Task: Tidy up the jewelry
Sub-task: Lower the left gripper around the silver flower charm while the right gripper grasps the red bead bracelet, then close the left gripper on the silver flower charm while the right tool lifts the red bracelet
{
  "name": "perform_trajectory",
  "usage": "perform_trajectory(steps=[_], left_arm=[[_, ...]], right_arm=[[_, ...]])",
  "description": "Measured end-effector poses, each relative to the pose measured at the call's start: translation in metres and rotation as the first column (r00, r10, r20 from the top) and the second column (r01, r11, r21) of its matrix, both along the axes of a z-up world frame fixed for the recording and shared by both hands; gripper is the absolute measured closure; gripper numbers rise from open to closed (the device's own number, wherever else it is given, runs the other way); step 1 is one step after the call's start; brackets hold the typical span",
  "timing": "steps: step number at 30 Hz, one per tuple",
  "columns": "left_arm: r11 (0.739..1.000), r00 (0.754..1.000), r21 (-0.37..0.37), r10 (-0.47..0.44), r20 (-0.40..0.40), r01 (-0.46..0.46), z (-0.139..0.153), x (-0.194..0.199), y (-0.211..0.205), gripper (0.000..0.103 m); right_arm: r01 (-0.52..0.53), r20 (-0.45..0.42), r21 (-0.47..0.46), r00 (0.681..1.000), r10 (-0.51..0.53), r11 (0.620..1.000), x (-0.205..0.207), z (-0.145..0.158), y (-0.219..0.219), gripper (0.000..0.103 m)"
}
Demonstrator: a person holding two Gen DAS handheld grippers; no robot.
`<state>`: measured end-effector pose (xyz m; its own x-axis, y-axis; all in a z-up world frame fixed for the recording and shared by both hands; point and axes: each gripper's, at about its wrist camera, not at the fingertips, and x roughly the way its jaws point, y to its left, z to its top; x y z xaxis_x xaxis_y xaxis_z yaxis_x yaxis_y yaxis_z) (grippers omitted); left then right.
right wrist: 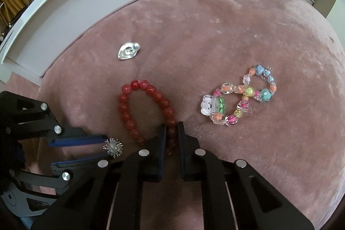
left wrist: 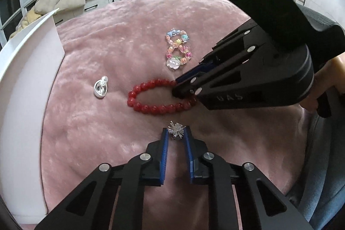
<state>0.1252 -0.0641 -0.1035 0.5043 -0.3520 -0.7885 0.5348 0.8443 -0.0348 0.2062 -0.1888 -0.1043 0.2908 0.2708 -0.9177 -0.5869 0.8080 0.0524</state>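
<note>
My left gripper (left wrist: 176,133) pinches the spiky charm (left wrist: 177,132) beside the red bracelet (left wrist: 151,98); my right gripper (right wrist: 171,133) clamps its beads, which may slip on lifting.

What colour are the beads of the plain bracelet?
Red. The bracelet shows best in the right wrist view.

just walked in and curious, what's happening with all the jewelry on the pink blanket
A person is sorting jewelry with two handheld grippers. The left gripper is shut on a spiky silver ornament; the right gripper is shut on the red bead bracelet. Both pieces rest on the pink blanket. A colourful bead bracelet and a silver pendant lie untouched near a white box.
</note>
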Motion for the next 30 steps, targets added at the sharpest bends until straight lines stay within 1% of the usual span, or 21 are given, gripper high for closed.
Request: perform_trajectory(steps=[1, 3, 5, 11, 13, 14, 17, 20, 24, 27, 30], left_arm=[[1.000, 1.000, -0.012, 0.005, -0.010, -0.005, -0.001, 0.001, 0.002, 0.084], [1.000, 0.999, -0.025, 0.016, -0.032, -0.017, -0.003, 0.004, 0.004, 0.075], [0.999, 0.999, -0.047, 0.023, -0.048, -0.025, -0.004, 0.007, 0.007, 0.075], [0.995, 0.998, -0.097, 0.021, -0.067, -0.028, -0.004, 0.011, 0.009, 0.076], [0.994, 0.998, -0.105, 0.016, -0.068, -0.023, -0.004, 0.010, 0.009, 0.080], [0.994, 0.998, -0.109, 0.010, -0.067, -0.018, -0.004, 0.010, 0.009, 0.082], [0.995, 0.998, -0.096, -0.004, -0.059, -0.002, -0.005, 0.009, 0.007, 0.082], [0.995, 0.998, -0.103, 0.000, -0.061, -0.007, -0.005, 0.010, 0.008, 0.082], [0.994, 0.998, -0.104, 0.017, -0.054, -0.023, -0.001, 0.009, 0.010, 0.082], [0.993, 0.998, -0.107, 0.050, -0.044, -0.055, 0.005, 0.006, 0.018, 0.082], [0.985, 0.994, -0.136, 0.098, -0.043, -0.102, 0.012, 0.006, 0.030, 0.082]], right_arm=[[0.003, -0.001, 0.009, 1.000, -0.003, 1.000, 0.000, 0.001, 0.000, 0.093], [0.004, -0.001, 0.014, 1.000, -0.004, 1.000, 0.000, 0.002, -0.001, 0.093], [0.001, 0.001, 0.013, 1.000, -0.001, 1.000, 0.000, 0.003, -0.001, 0.093], [-0.002, -0.002, 0.006, 1.000, 0.002, 1.000, -0.005, 0.002, -0.001, 0.093], [0.001, -0.004, 0.010, 1.000, -0.001, 1.000, -0.006, 0.003, -0.001, 0.093], [0.002, -0.005, 0.011, 1.000, -0.002, 1.000, -0.006, 0.003, -0.001, 0.093], [0.005, -0.008, 0.012, 1.000, -0.005, 1.000, -0.006, 0.002, -0.001, 0.093], [0.010, -0.007, 0.020, 1.000, -0.010, 1.000, -0.003, 0.001, -0.001, 0.093], [0.030, 0.024, 0.073, 0.999, -0.032, 0.997, 0.000, 0.013, -0.008, 0.093], [0.049, 0.052, 0.160, 0.997, -0.058, 0.986, 0.001, 0.032, -0.015, 0.093], [0.052, 0.032, 0.259, 0.998, -0.063, 0.964, 0.003, 0.048, -0.021, 0.093]])
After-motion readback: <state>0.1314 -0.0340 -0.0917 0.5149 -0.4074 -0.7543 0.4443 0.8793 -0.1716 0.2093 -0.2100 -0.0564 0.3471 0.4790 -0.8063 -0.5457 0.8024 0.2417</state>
